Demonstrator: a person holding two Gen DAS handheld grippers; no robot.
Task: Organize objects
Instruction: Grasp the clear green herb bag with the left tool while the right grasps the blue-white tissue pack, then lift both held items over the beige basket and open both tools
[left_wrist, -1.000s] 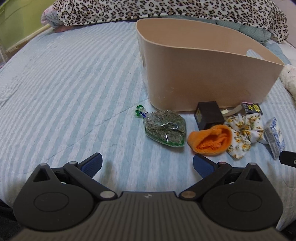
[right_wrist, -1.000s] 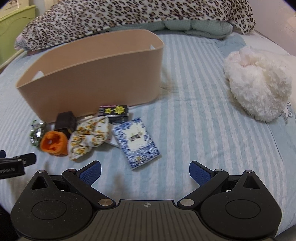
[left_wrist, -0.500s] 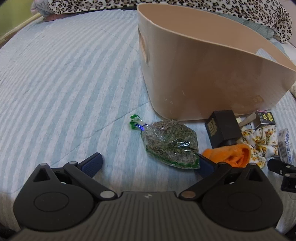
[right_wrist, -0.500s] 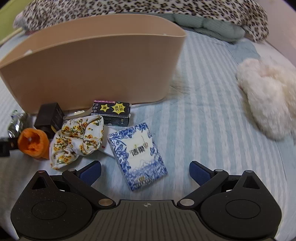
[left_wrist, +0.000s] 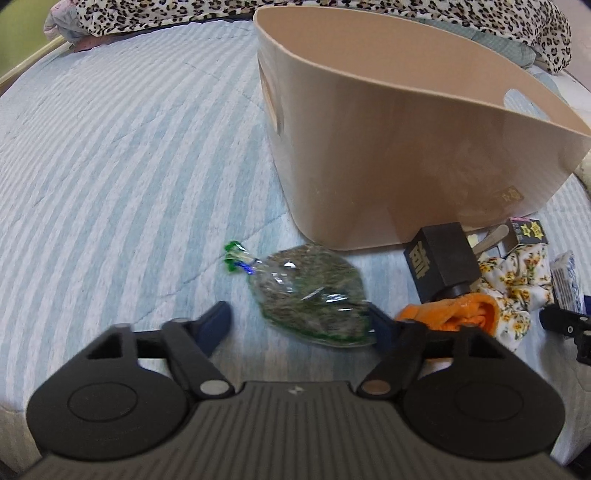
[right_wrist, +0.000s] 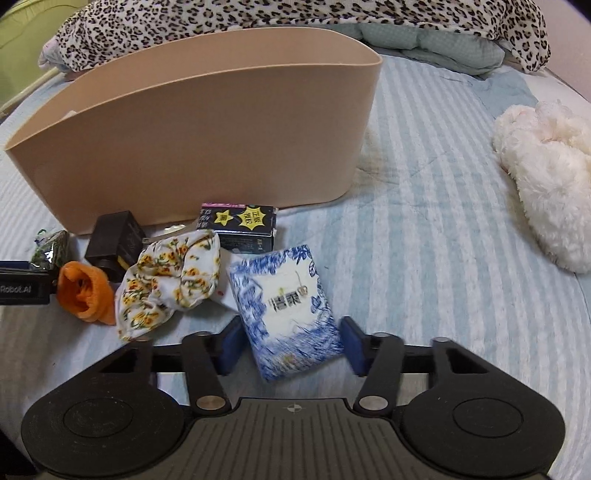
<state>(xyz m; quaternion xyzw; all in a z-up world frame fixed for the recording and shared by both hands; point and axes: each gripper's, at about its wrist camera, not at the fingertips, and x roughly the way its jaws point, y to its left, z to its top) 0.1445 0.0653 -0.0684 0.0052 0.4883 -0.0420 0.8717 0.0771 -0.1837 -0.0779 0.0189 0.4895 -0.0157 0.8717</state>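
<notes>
Stripes of pale blue bedding (left_wrist: 122, 177) carry a beige bin (left_wrist: 406, 155), with the loose items lying along its near wall. From the left wrist view, the left gripper (left_wrist: 297, 321) has its jaws spread wide around a clear bag of dried herbs (left_wrist: 314, 299); the right finger (left_wrist: 380, 326) is at the bag's edge, the left finger apart from it. At 3 o'clock of the bag lie an orange cloth (left_wrist: 454, 310) and a black box (left_wrist: 439, 262). In the right wrist view, the right gripper (right_wrist: 291, 345) straddles a blue-and-white tissue pack (right_wrist: 284, 306), jaws open with a gap on both sides. A floral scrunchie (right_wrist: 170, 277) lies at 9 o'clock of the pack, a star-printed box (right_wrist: 240, 225) at 12, a white plush (right_wrist: 546, 192) at 2
</notes>
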